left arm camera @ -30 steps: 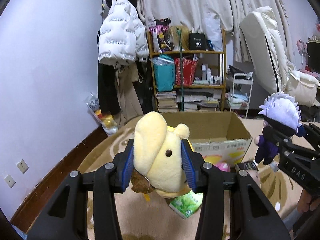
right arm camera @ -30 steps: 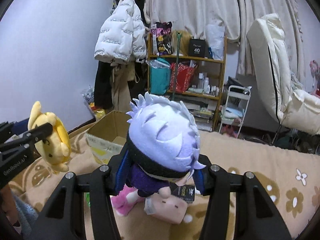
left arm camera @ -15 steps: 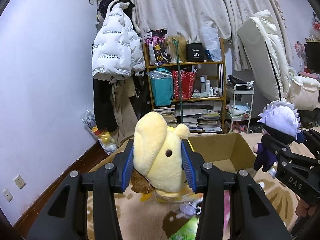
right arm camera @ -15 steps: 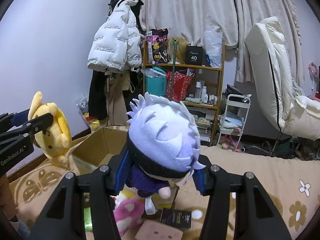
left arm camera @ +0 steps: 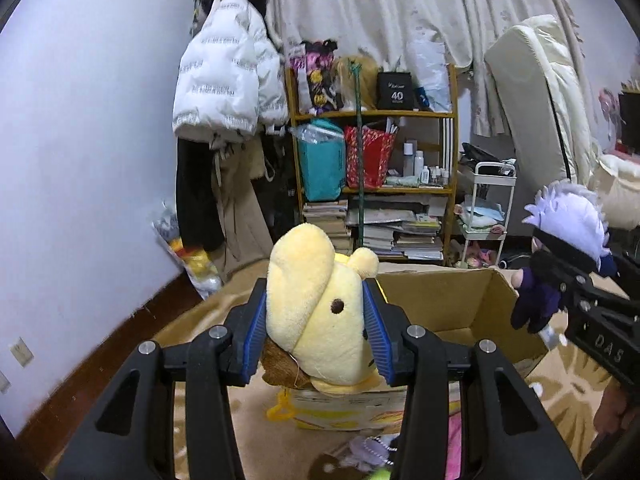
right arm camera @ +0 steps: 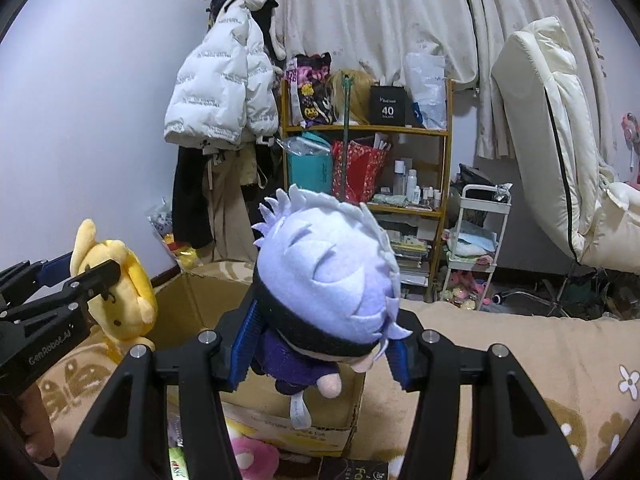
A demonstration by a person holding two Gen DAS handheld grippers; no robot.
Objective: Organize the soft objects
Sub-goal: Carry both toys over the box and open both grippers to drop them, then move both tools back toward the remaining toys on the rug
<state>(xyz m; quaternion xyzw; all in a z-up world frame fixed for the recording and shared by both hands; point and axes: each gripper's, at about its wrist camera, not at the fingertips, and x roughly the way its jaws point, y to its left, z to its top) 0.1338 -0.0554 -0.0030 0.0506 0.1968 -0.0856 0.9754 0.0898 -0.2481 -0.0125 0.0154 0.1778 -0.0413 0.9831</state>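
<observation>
Two plushies clamped: my left hand-held gripper [left arm camera: 316,332] pinches the yellow plush [left arm camera: 320,312], my right hand-held gripper [right arm camera: 320,350] the purple-haired doll [right arm camera: 324,276], cardboard box [left arm camera: 440,300] just ahead below both.

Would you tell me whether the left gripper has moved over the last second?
Yes. The left gripper, holding the yellow plush, has advanced toward the cardboard box, which now fills more of the left wrist view.

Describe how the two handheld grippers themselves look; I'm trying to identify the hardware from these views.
Both the left gripper and the right gripper are matte black plastic frames with triangular cut-outs, silver screw heads and ribbed blue finger pads. White lettering reads "GenRobot.AI" on the left one's side and "DAS" on the right one's. No cables or sleeves show.
</observation>
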